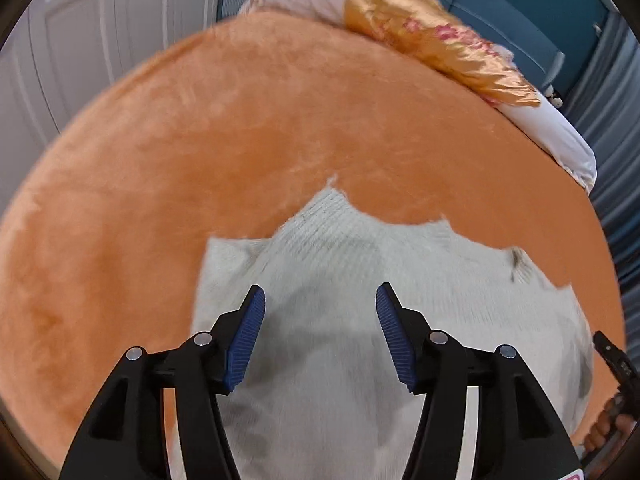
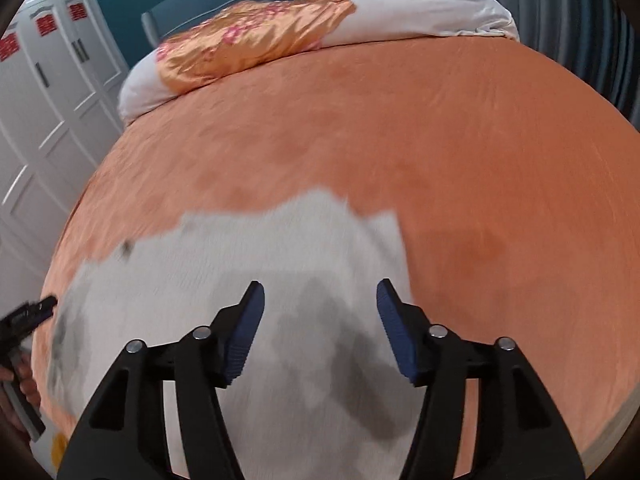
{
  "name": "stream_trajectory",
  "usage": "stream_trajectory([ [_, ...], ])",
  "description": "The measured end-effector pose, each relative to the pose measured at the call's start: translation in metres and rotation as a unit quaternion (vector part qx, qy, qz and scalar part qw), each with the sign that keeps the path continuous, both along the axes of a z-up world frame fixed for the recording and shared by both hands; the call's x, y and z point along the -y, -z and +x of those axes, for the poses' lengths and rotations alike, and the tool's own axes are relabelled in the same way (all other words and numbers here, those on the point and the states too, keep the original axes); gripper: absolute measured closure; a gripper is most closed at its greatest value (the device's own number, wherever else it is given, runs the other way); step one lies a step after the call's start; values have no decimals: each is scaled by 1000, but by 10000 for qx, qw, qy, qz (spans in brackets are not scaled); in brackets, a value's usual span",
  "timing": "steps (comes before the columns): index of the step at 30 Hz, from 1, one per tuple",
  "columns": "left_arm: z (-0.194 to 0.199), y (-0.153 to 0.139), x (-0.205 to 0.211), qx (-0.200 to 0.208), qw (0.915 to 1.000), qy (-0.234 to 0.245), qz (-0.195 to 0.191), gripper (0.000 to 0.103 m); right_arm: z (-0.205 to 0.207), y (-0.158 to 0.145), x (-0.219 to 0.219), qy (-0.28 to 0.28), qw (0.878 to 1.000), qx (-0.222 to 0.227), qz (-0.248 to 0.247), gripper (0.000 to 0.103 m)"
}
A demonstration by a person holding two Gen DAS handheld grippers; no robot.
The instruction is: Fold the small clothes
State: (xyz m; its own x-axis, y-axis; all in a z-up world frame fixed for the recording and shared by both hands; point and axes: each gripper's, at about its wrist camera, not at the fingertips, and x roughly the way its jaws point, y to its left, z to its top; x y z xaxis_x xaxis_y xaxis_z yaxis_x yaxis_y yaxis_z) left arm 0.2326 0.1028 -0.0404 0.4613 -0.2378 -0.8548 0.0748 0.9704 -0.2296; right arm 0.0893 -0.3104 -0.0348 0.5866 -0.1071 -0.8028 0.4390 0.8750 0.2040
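A small white knitted garment (image 1: 360, 280) lies spread on an orange bedspread (image 1: 200, 140). It also shows in the right wrist view (image 2: 240, 264), blurred. My left gripper (image 1: 320, 304) is open and empty, hovering over the garment's left part. My right gripper (image 2: 320, 300) is open and empty, over the garment's right part near its right edge. The right gripper shows at the right edge of the left wrist view (image 1: 612, 360). The left gripper shows at the left edge of the right wrist view (image 2: 28, 316).
A white bolster with a gold floral satin cover (image 1: 432, 36) lies along the head of the bed, also in the right wrist view (image 2: 248, 40). White wardrobe doors (image 2: 48, 92) stand beside the bed. A teal headboard (image 1: 500, 4) stands behind. Grey curtains (image 2: 560, 12) hang at the far side.
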Motion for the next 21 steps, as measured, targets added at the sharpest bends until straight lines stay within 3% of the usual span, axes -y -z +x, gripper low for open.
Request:
stream_trajectory([
  [3,20,21,4,-172,9998,30,9,49,29,24,10,51,9994,-326,64,46],
  [4,20,23,6,-155,9998,63,70,64,36,33,12,-2,9989,-449,160,50],
  [5,21,25,9,-119,9997,108,194,88,41,40,12,-47,9984,-530,212,68],
  [6,23,25,12,-94,9993,163,317,92,44,38,11,-111,9986,-486,155,76],
  [7,23,23,11,-48,9996,146,251,101,45,33,9,-196,9989,-395,158,95],
  [10,20,2,0,186,9998,56,-43,102,26,-9,8,-130,9991,406,54,95],
  [12,21,-3,-4,286,9996,17,-20,102,18,-14,12,-27,9984,562,-90,95],
  [15,32,40,-4,-143,9993,-24,337,101,29,44,25,112,9990,-426,-9,96],
  [16,28,42,-4,-81,9995,-85,279,101,28,56,28,110,9990,-421,84,96],
  [18,24,33,-4,-16,9996,-190,229,101,26,40,27,144,9994,-299,81,95],
  [21,19,21,1,-3,9988,-148,457,98,21,12,21,95,9998,-108,141,90],
])
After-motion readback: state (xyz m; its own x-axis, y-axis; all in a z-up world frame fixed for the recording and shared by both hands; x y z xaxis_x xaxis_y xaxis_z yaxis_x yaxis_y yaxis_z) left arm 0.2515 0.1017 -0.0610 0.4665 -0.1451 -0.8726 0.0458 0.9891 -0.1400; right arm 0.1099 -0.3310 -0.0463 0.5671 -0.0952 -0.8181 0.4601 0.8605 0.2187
